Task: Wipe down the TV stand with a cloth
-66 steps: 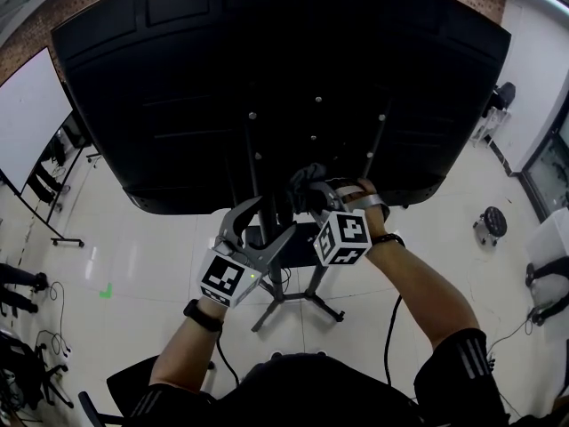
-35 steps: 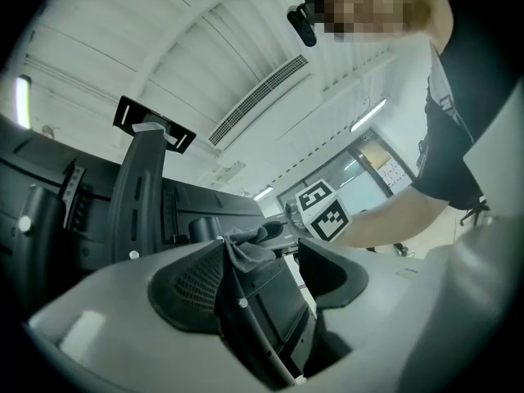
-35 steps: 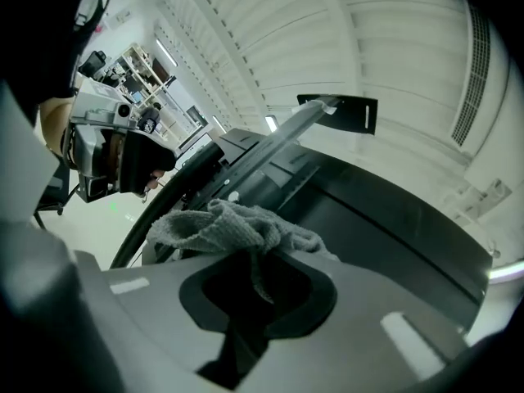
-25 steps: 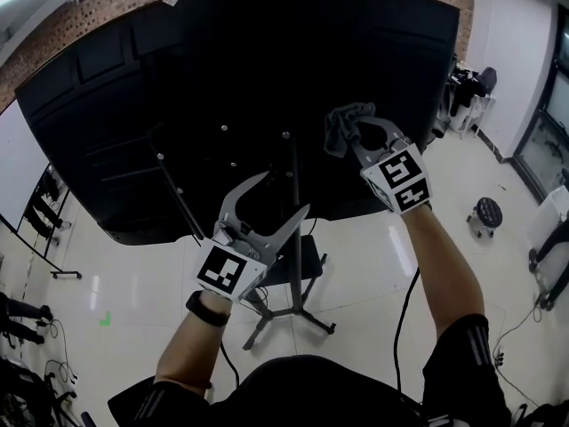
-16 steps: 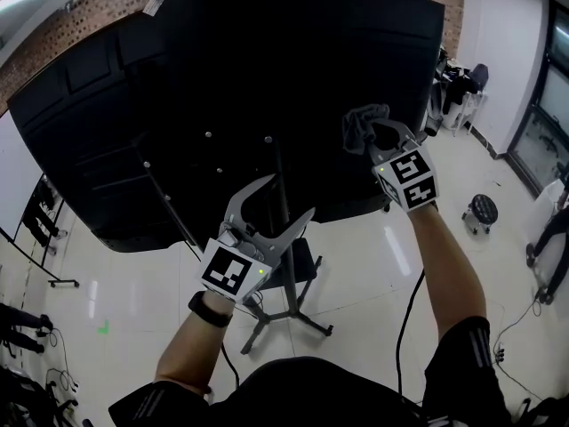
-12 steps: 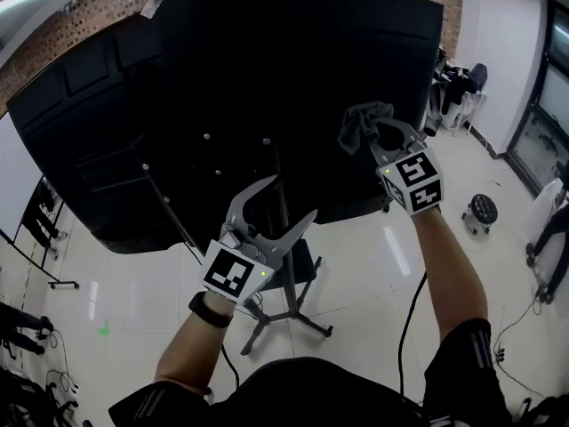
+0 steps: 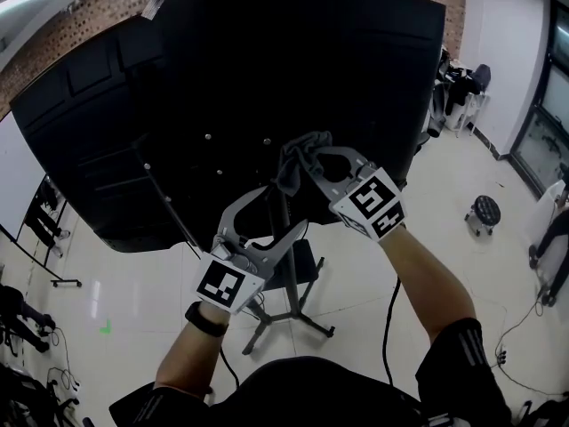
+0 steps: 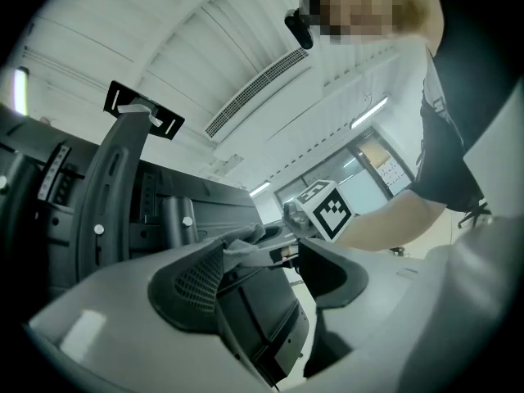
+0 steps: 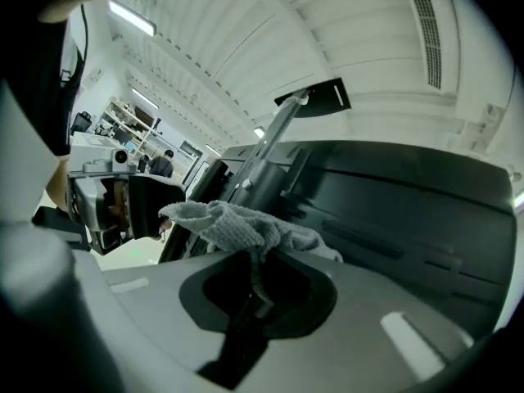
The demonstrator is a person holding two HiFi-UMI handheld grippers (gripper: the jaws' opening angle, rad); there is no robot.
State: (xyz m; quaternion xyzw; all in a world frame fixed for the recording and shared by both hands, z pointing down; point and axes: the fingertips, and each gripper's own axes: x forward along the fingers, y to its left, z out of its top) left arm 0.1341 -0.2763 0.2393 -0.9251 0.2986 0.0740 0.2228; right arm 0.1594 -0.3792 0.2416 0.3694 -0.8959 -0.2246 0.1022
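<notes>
A: L side?
B: Left gripper [image 7: 283,210], forearm raised, jaws wide apart, nothing btwn.
A: Middle?
B: One crumpled grey woven cloth [image 7: 293,165], at upright pole of one black metal TV stand [image 7: 284,261], below big black TV back [image 7: 267,69].
A: R?
B: Right gripper [image 7: 313,154], arm reaching up-left, jaws clamped on cloth. Two grippers total.

Bright, even overhead lighting. Black TV back [image 7: 267,78] underexposed, detail lost. Glossy floor [image 7: 133,265] below it shows glare. Fisheye bending at edges; gripper views vignetted.
</notes>
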